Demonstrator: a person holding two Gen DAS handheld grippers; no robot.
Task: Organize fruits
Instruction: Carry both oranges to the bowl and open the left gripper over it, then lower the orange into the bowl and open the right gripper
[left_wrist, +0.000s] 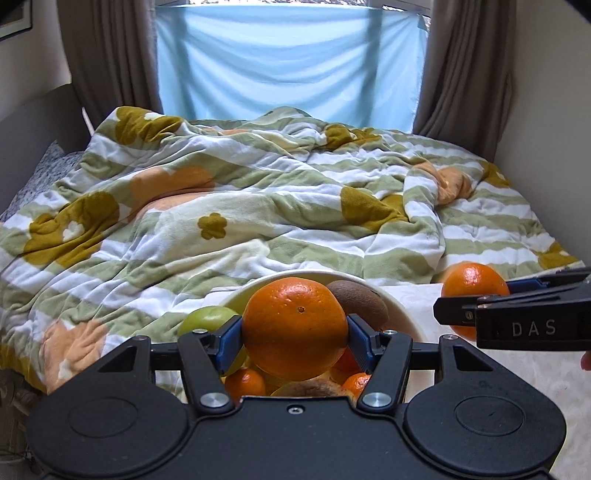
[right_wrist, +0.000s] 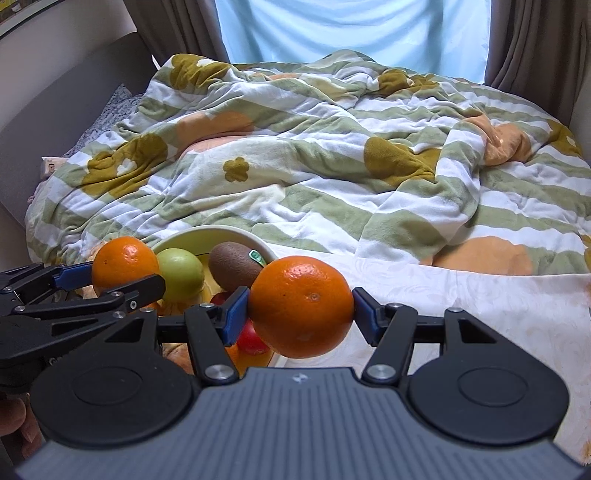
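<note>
While the left claw (left_wrist: 294, 332) grips one orange (left_wrist: 294, 328) between its blue pads above the bowl, the right claw (right_wrist: 301, 308) pinches a second orange (right_wrist: 301, 306) just right of that bowl, over the white-clothed bench (right_wrist: 480, 306). The two claws sit close together, side by side. The cream bowl (right_wrist: 236, 233) holds a green apple (right_wrist: 181, 273), a kiwi (right_wrist: 234, 269) wearing a small sticker, a red fruit (right_wrist: 251, 338) and small tangerines (left_wrist: 244, 384). Beyond the bench, a striped flowered blanket (left_wrist: 258, 206) lies rumpled across the bed, with brown curtains (left_wrist: 107, 55) framing the far window.
</note>
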